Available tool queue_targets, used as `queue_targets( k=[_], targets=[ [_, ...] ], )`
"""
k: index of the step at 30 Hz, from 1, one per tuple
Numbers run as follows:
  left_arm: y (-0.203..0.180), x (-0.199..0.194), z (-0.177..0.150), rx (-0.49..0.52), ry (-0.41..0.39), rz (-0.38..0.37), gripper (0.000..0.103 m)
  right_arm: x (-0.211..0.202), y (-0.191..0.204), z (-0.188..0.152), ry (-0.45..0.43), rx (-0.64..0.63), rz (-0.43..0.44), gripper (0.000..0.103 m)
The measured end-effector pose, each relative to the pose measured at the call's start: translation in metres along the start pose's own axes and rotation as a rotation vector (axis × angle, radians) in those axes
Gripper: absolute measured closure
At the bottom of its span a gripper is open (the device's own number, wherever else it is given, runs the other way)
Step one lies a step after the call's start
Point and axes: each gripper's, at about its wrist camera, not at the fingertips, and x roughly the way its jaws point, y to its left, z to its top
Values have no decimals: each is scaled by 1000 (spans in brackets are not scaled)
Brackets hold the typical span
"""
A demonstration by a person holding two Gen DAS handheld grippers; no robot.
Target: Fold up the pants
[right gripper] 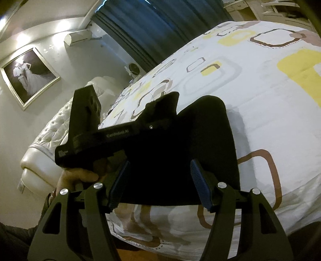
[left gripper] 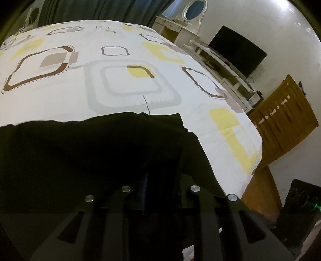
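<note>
Black folded fabric pants (right gripper: 200, 144) on patterned white bedsheet (right gripper: 260, 96), 12 o'clock | right gripper (right gripper: 160, 184): jaws apart, empty | left gripper (left gripper: 160, 160): grip unclear

Bedspread (left gripper: 120, 84) beyond the black pants (left gripper: 80, 150) lies bare, wide free surface toward the curtain (left gripper: 90, 10). Right bed edge drops off; TV (left gripper: 238, 52) on its stand and a wooden cabinet (left gripper: 284, 120) stand past a gap. In the right wrist view the left gripper (right gripper: 160, 104) and hand (right gripper: 76, 176) block the way left over the pants; bedspread to the right is free.
</note>
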Motion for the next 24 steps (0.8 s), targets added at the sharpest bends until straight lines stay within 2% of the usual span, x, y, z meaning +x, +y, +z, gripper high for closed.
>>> queue_targets(
  k=[12, 15, 17, 19, 24],
  targets=[
    [-14, -7, -3, 12, -42, -26, 69, -12, -4, 8, -29, 8, -31, 41],
    [-16, -19, -6, 28, -80, 10, 43, -13, -4, 11, -34, 9, -32, 41],
    [-15, -32, -7, 33, -115, 28, 36, -12, -3, 13, -35, 8, -27, 41],
    [-12, -47, -9, 57, -153, 78, 29, -9, -1, 17, -26, 4, -20, 40],
    [6, -79, -18, 120, -229, 288, 23, 10, 5, 29, 25, -24, -26, 40]
  ],
)
